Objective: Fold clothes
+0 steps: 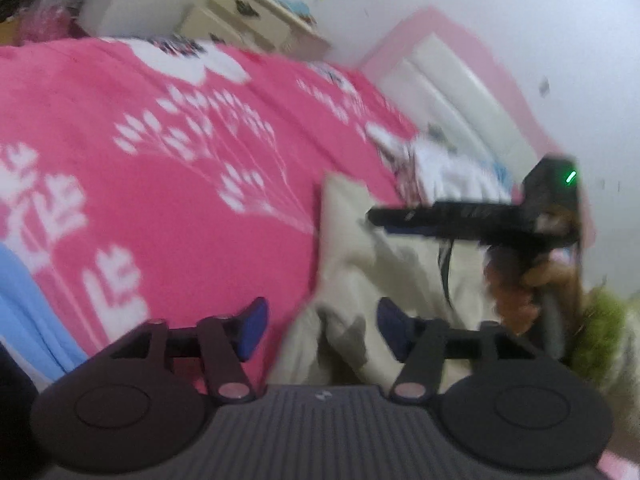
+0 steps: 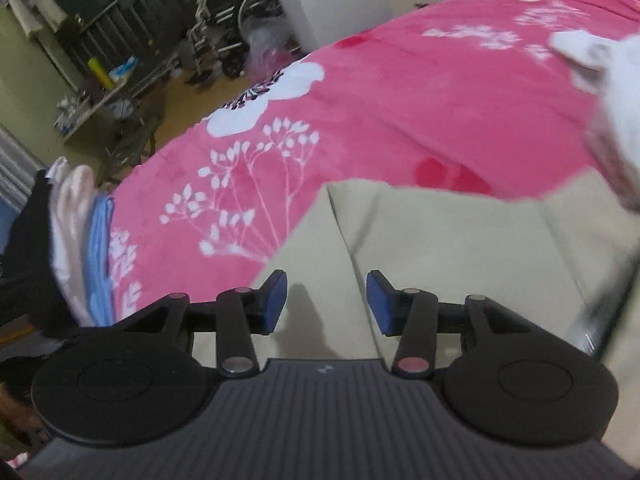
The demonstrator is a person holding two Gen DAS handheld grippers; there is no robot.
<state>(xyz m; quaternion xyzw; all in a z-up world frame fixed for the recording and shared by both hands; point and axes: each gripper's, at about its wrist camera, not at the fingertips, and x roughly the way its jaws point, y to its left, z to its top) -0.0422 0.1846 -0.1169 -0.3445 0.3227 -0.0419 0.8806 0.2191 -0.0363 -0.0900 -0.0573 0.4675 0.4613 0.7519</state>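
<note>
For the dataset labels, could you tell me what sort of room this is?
Most likely a home bedroom: a bed under a pink floral blanket, a padded headboard against the wall, and a cream nightstand beside it.

Open bed ahead, clutter at the edges

The pink blanket [image 2: 400, 92] lies bare across the middle and far side. The beige garment [image 2: 460, 240] covers the near right; a folded stack [image 2: 80, 240] blocks the near left, and white clothes [image 1: 448, 168] crowd the headboard [image 1: 460, 80].
</note>
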